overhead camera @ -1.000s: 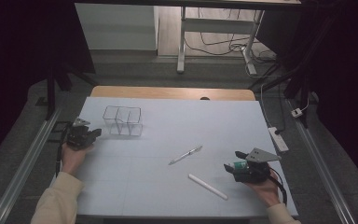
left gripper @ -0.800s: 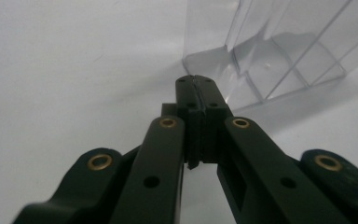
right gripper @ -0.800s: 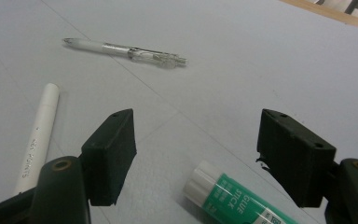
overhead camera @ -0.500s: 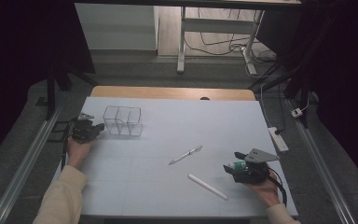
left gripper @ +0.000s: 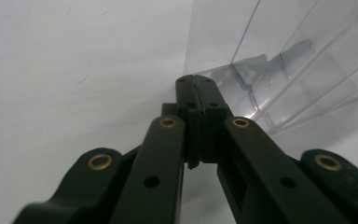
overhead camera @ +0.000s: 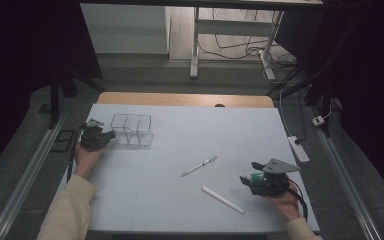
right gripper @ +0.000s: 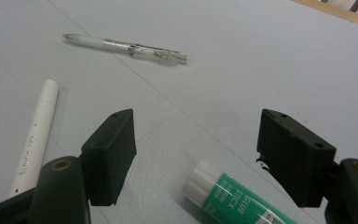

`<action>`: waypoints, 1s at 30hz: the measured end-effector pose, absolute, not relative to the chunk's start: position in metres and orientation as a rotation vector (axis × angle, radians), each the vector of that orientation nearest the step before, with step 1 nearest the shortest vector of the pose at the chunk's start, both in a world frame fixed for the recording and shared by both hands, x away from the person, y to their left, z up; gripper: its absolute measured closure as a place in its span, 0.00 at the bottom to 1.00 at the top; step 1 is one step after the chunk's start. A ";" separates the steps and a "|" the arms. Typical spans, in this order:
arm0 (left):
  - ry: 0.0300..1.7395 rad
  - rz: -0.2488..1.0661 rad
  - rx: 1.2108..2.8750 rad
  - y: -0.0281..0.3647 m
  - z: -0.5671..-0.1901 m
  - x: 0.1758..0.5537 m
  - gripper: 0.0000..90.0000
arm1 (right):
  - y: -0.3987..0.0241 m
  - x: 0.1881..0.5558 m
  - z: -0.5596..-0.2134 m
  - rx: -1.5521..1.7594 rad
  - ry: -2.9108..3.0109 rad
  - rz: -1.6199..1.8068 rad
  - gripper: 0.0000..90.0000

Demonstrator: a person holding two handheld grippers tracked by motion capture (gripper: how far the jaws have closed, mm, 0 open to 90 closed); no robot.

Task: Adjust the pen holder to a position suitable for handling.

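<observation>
Pale grey tabletop (overhead camera: 180, 200), 2 hand-held grippers at work on it.
Left gripper (left gripper: 196, 83) has its jaws pressed together on nothing, tips just beside the near corner of the clear plastic 2-compartment organiser box (left gripper: 279, 70); right gripper (right gripper: 196, 154) stands with jaws wide apart, the green-labelled white-capped glue stick (right gripper: 233, 198) lying between them, unpinched. Beyond lie a white cylindrical marker (right gripper: 35, 135) and a clear-barrelled ballpoint pen (right gripper: 126, 46), well apart.

Closed claw (left gripper: 196, 81) tip against clear organizer (left gripper: 279, 70) corner.
</observation>
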State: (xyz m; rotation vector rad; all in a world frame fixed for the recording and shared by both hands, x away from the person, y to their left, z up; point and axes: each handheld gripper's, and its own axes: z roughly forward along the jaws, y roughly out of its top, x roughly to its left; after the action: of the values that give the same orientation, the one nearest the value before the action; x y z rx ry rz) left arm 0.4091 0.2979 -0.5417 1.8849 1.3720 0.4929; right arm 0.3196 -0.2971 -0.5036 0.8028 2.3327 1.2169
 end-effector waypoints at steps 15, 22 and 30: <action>1.341 0.477 1.921 0.287 -0.539 0.409 0.99 | -0.297 0.320 -0.504 0.800 2.324 1.226 0.30; 1.344 0.471 1.935 0.285 -0.540 0.409 0.99 | -0.296 0.320 -0.504 0.803 2.327 1.222 0.30; 1.338 0.476 1.958 0.279 -0.540 0.409 0.99 | -0.295 0.321 -0.503 0.790 2.332 1.211 0.30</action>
State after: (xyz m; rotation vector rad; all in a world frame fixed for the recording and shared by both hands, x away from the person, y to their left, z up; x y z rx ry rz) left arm 0.4088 0.2792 -0.5401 1.9577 1.3380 0.4758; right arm 0.3209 -0.2953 -0.5028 0.7903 2.3322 1.2105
